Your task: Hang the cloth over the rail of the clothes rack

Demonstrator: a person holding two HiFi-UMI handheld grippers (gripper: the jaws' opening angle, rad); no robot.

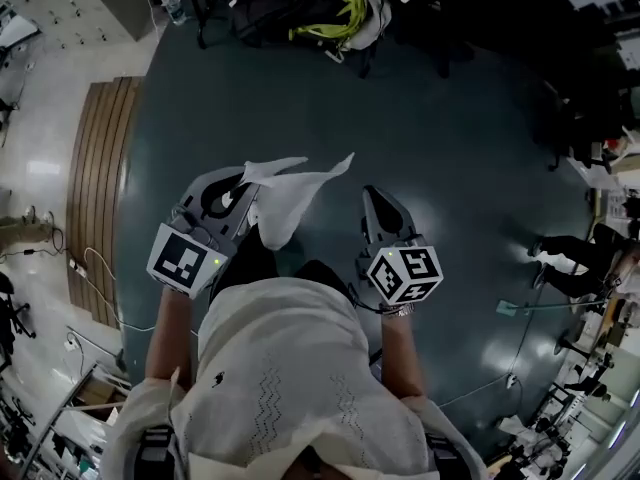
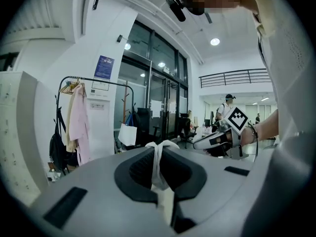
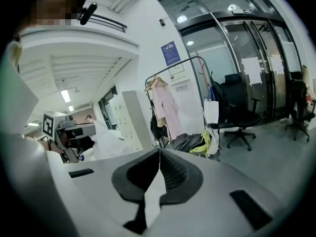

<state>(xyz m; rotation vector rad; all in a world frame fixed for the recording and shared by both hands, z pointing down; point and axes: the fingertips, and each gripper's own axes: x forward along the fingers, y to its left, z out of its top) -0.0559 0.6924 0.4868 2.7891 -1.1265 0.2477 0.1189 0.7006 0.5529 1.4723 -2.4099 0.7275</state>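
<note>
Closest to you, your left gripper (image 1: 243, 190) is clamped on one end of the white cloth (image 1: 290, 196). In the left gripper view a bunched strip of it is pinched between the pads. The rest fans out in front of you over the dark floor (image 1: 450, 148), its far corner reaching toward your right gripper (image 1: 372, 194) without touching it. That gripper has its jaws pressed together with nothing in them.

The clothes rack (image 2: 94, 80) stands well ahead near the white wall. A pink garment (image 2: 79, 122) and other clothes hang at one end of its rail, so this looks like the carry toward it.

Hold the cloth high enough that the loose end stays off the floor. It would likely help to open your right gripper and take the free corner, so that the fabric spreads between both grippers rather than dangling in a twist. Aim for the bare stretch of rail beside the hanging clothes. Lift the cloth above the bar, bring its middle over the bar, and let go only once both halves hang down either side.
</note>
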